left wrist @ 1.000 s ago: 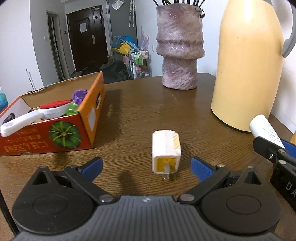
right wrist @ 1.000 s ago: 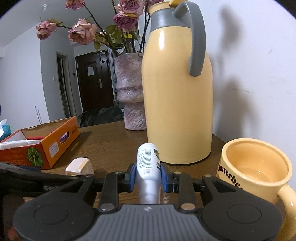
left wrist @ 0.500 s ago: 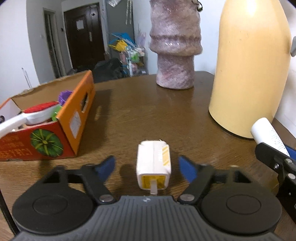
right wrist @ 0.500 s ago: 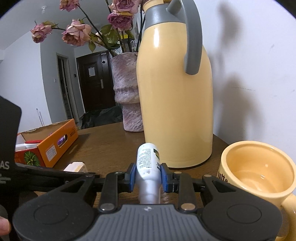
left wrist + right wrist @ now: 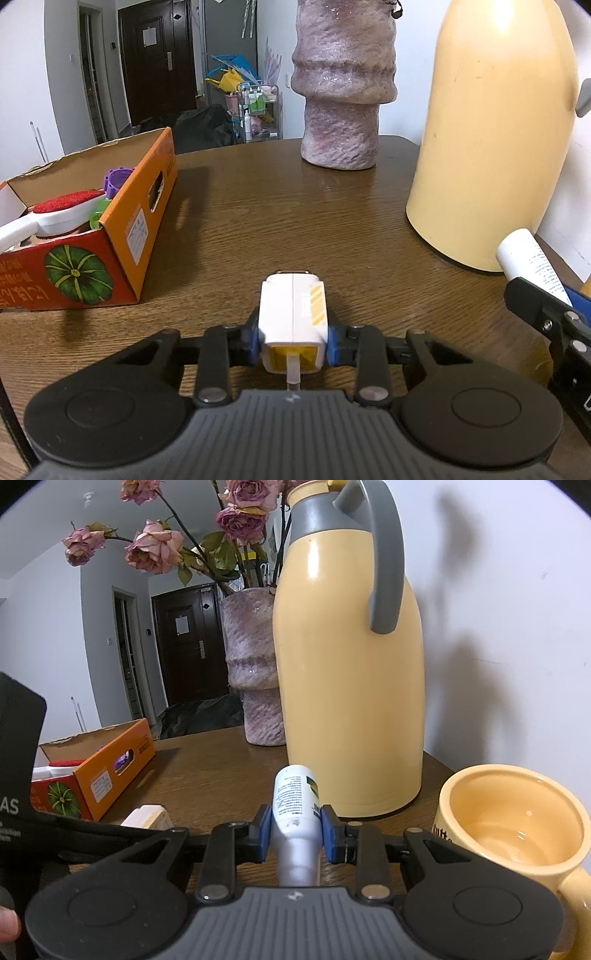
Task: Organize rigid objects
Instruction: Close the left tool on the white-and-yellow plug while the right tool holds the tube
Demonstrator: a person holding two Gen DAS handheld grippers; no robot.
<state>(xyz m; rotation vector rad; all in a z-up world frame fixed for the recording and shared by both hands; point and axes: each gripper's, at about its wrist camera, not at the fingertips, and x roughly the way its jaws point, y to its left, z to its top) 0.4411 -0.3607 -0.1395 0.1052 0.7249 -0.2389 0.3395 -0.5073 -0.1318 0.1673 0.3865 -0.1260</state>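
We see a white plug adapter [image 5: 291, 314] with a yellow end face pinched between the blue pads of the left gripper [image 5: 291, 341], its jaws pressed against both sides; whether the adapter rests on the wooden table [image 5: 280, 221] or hangs just clear of it, the left wrist view does not let us say. To the right of the adapter, the right gripper [image 5: 295, 830] clamps a small white tube [image 5: 295, 805] with printed text, its silver neck toward the camera. We find the orange cardboard box [image 5: 147, 206], printed with a green pumpkin, to the left of the adapter and apart from it; inside lie a white-handled brush [image 5: 55, 218] with a red pad and a purple piece [image 5: 118, 181]. Beyond the adapter, at the table's far edge, stands a mottled pink vase [image 5: 343, 88] of dried roses [image 5: 155, 550]. Beyond and to the right of the adapter rises a tall yellow thermos jug [image 5: 491, 136] with a grey handle, and a yellow mug [image 5: 509, 830] stands at the far right.
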